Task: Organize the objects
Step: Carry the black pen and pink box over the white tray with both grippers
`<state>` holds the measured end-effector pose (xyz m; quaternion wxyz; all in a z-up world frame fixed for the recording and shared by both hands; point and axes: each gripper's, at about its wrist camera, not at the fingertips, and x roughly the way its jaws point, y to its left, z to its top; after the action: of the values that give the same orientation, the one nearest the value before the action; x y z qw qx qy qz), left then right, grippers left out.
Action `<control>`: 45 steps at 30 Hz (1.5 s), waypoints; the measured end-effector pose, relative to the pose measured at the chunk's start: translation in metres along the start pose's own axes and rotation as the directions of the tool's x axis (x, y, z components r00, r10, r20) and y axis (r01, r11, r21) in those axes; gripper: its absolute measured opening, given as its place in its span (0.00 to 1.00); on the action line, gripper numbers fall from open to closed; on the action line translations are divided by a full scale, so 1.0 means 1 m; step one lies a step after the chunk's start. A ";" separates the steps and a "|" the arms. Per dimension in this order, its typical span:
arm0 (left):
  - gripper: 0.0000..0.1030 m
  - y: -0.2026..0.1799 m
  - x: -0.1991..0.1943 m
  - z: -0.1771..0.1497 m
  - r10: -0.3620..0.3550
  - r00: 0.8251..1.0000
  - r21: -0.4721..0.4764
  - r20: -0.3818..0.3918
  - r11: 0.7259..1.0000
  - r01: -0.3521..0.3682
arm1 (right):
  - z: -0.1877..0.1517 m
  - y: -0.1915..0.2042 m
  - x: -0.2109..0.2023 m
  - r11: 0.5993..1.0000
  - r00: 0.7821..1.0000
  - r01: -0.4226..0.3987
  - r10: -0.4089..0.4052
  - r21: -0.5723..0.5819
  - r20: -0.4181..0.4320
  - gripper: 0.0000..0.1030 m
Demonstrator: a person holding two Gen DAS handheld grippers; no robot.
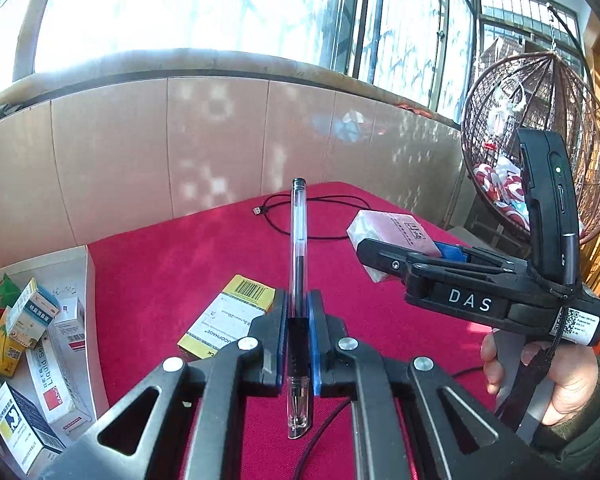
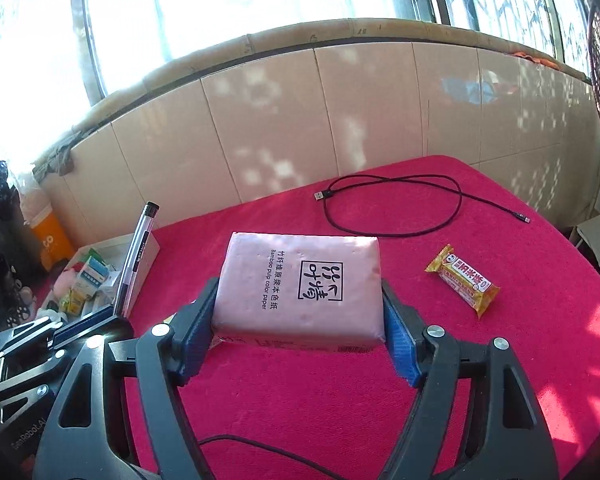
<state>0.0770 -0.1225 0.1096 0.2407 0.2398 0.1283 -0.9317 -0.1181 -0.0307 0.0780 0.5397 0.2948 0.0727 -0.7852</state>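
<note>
a: what's the left gripper [image 1: 298, 344] got?
b: its blue pads are closed tight on a clear pen [image 1: 299, 280]. the pen stands up between the fingers, dark cap pointing away from the camera, clear end hanging below the pads.
a: and the right gripper [image 2: 300, 340]?
b: spread wide around a pink tissue pack [image 2: 300, 284], one pad pressed on each short side. the pack is lifted off the red tablecloth [image 2: 500, 360], printed face up.
a: what's near them?
b: ahead of the right gripper lies a looped black cable [image 2: 396, 208]; off to its right, well apart, a yellow snack bar [image 2: 462, 280]. left of the left gripper sits a white box [image 1: 90, 280] stuffed with small medicine cartons. just ahead and a little left of its fingers, a yellow and white carton [image 1: 228, 316] lies flat on the cloth.
a: who's holding the right one?
b: a hand [image 1: 556, 376] with a dark green sleeve, seen at the right edge of the left camera's view.
</note>
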 end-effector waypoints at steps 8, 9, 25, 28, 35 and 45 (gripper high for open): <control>0.07 0.028 -0.031 0.007 0.047 0.996 -0.058 0.077 0.997 -0.042 | 0.003 0.025 -0.006 0.999 1.000 -0.016 0.016 -0.045 -0.001 0.72; 0.07 0.032 -0.034 0.008 0.052 0.995 -0.067 0.084 0.997 -0.046 | 0.004 0.028 -0.007 0.999 1.000 -0.019 0.019 -0.051 -0.002 0.72; 0.07 0.087 -0.076 0.005 0.114 0.981 -0.194 0.155 0.978 -0.083 | 0.005 0.085 -0.007 0.986 0.998 -0.065 0.063 -0.153 -0.017 0.72; 0.07 0.098 -0.081 0.002 0.132 0.978 -0.216 0.163 0.972 -0.095 | 0.005 0.093 -0.008 0.983 0.997 -0.076 0.073 -0.167 -0.020 0.72; 0.07 0.127 -0.099 -0.004 0.182 0.967 -0.275 0.177 0.953 -0.129 | 0.011 0.120 -0.006 0.973 0.993 -0.117 0.112 -0.201 -0.036 0.72; 0.07 0.176 -0.121 -0.018 0.313 0.937 -0.345 0.155 0.906 -0.246 | 0.015 0.182 0.005 0.932 0.975 -0.220 0.207 -0.289 -0.077 0.72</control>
<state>0.2663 -0.2187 0.1336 0.4198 0.1156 0.2161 -0.8739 0.0370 -0.1151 0.1242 0.6580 0.2345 0.1690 -0.6953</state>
